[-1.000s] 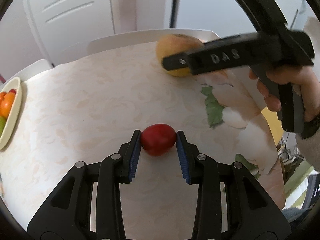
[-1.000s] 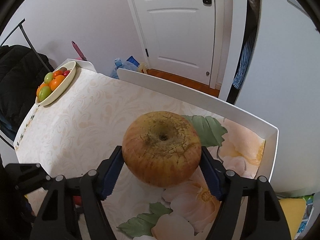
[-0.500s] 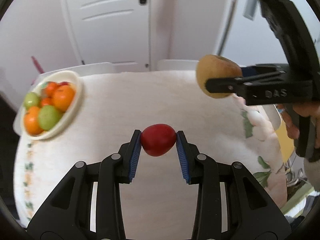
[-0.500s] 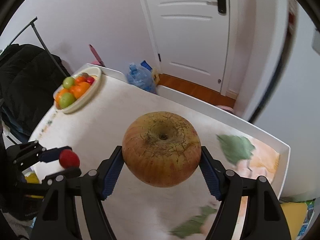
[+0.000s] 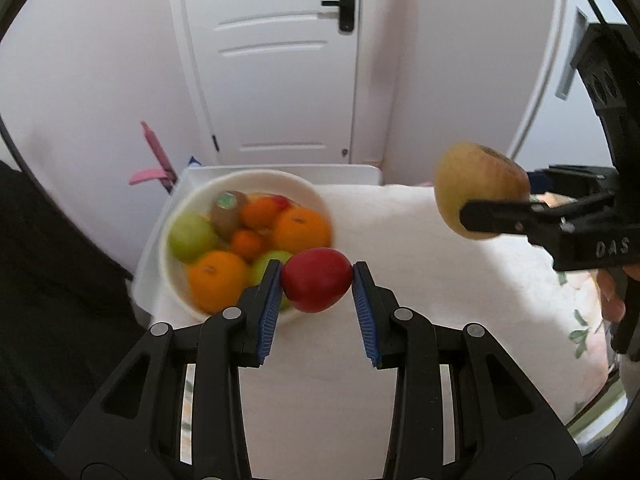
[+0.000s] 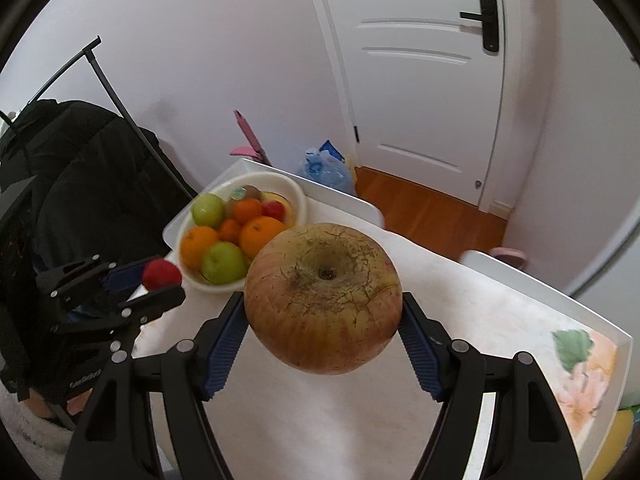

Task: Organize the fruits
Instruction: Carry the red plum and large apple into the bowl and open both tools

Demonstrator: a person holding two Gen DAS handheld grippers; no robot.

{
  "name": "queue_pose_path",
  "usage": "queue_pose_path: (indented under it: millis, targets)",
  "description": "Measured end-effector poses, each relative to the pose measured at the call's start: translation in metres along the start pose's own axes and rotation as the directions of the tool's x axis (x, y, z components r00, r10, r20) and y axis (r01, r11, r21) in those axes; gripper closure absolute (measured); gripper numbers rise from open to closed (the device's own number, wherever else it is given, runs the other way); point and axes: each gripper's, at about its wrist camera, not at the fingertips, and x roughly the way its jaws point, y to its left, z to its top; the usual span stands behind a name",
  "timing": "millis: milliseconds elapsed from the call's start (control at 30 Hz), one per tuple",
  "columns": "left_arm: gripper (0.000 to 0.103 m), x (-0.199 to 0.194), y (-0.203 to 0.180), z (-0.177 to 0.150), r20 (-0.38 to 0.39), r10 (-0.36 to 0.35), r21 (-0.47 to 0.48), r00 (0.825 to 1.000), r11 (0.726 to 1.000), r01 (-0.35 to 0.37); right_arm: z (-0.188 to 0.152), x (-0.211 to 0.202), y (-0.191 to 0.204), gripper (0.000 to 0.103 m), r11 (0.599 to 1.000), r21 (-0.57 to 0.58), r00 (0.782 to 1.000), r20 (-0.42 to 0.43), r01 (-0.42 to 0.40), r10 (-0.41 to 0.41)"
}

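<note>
While both claws hang above the table, each carries one fruit.

Left wrist view, left to right: cream bowl at centre left, on the table's far left corner, filled with oranges, green apples and a kiwi; my left gripper at lower centre, blue pads clamped on a small red fruit over the bowl's near rim; my right gripper at the right edge, pinching a big russet apple in the air. Right wrist view: red fruit lower left, bowl centre left, apple filling the middle between my pads.
</note>
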Motion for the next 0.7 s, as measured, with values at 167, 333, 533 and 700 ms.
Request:
queue_pose_path:
  millis: [167,333,533,700]
  targets:
    - [0.063,0.014,0.043,0.01,0.003,-0.004,0.014,1.0,1.0,0.004,0.018,0.024,0.032,0.033,1.0,0.008,1.0,-0.002,0.003,-0.003]
    - [0.063,0.035,0.078,0.02,0.002,-0.014,0.04,1.0,0.999,0.014,0.033,0.048,0.052,0.033,0.999,0.04,1.0,-0.001,0.013,-0.013]
    - [0.063,0.066,0.1,0.036,-0.007,-0.034,0.072,0.999,0.997,0.035,0.044,0.072,0.066,0.033,0.997,0.069,1.0,-0.011,0.029,-0.028]
    - [0.063,0.09,0.113,0.045,-0.012,-0.034,0.086,0.999,0.996,0.035,0.049,0.092,0.075,0.033,0.996,0.083,0.999,-0.023,0.042,-0.04]
